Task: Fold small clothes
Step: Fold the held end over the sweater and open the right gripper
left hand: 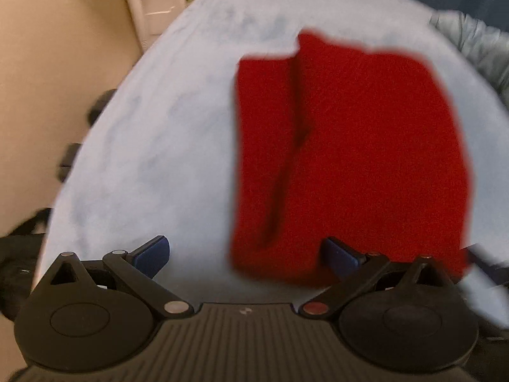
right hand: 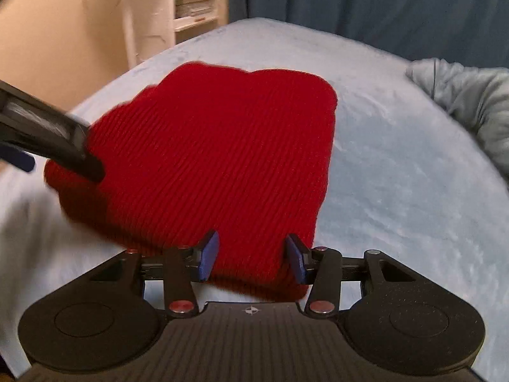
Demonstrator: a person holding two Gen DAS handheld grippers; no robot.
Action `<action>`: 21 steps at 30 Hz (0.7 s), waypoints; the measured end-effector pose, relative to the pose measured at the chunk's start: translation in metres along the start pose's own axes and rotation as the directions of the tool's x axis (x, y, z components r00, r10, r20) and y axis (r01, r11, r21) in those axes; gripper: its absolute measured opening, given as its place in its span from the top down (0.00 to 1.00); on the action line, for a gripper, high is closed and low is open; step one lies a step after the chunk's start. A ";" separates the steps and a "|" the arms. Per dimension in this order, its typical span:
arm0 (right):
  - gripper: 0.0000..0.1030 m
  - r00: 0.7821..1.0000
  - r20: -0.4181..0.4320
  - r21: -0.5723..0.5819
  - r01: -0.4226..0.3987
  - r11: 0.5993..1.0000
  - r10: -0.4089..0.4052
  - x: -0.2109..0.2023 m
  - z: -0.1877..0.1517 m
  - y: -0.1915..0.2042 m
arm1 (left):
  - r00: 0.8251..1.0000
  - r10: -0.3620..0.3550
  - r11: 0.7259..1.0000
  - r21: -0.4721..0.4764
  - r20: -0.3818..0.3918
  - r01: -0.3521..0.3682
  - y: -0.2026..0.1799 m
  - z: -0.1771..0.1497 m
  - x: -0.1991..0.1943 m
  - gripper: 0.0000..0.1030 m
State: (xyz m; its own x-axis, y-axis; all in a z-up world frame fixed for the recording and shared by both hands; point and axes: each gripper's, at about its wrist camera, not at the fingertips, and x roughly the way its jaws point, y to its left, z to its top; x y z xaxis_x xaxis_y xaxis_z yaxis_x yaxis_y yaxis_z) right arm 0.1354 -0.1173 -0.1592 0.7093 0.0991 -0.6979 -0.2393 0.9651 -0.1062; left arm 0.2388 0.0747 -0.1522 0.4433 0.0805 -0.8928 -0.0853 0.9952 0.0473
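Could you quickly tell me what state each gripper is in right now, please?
Left gripper: open wide, holding nothing.
Right gripper: open, fingers either side of the red knit garment's near edge, not clamped.

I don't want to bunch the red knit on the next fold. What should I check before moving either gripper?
1. Red knit lies flat on the blue blanket: ok.
2. Left gripper open: ok.
3. Right gripper open, near hem between its fingers: ok.
4. Hem actually gripped: not ok.
5. Layer count at that hem: cannot tell.
6. Grey bedding clear of the knit: ok.
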 end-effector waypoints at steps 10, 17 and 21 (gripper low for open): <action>0.25 0.990 0.133 0.074 -0.065 0.995 0.055 -0.142 -0.019 -0.009 | 0.994 0.000 0.999 0.046 0.112 -0.005 0.036 -0.075 -0.107 0.00; 0.20 0.965 0.256 0.172 0.008 0.985 -0.052 -0.210 -0.027 -0.017 | 0.974 -0.036 0.996 0.084 0.224 0.017 0.024 -0.106 -0.178 0.00; 0.18 0.962 0.266 0.193 0.003 0.981 -0.055 -0.227 -0.036 -0.023 | 0.968 -0.045 0.997 0.076 0.248 0.027 0.014 -0.120 -0.197 0.00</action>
State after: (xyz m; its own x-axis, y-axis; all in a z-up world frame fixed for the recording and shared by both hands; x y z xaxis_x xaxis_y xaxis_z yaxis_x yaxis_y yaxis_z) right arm -0.0435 -0.1711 -0.0240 0.8724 0.1070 -0.4770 -0.1052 0.9940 0.0306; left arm 0.0430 0.0663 -0.0293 0.6540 0.0463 -0.7551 -0.0048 0.9984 0.0571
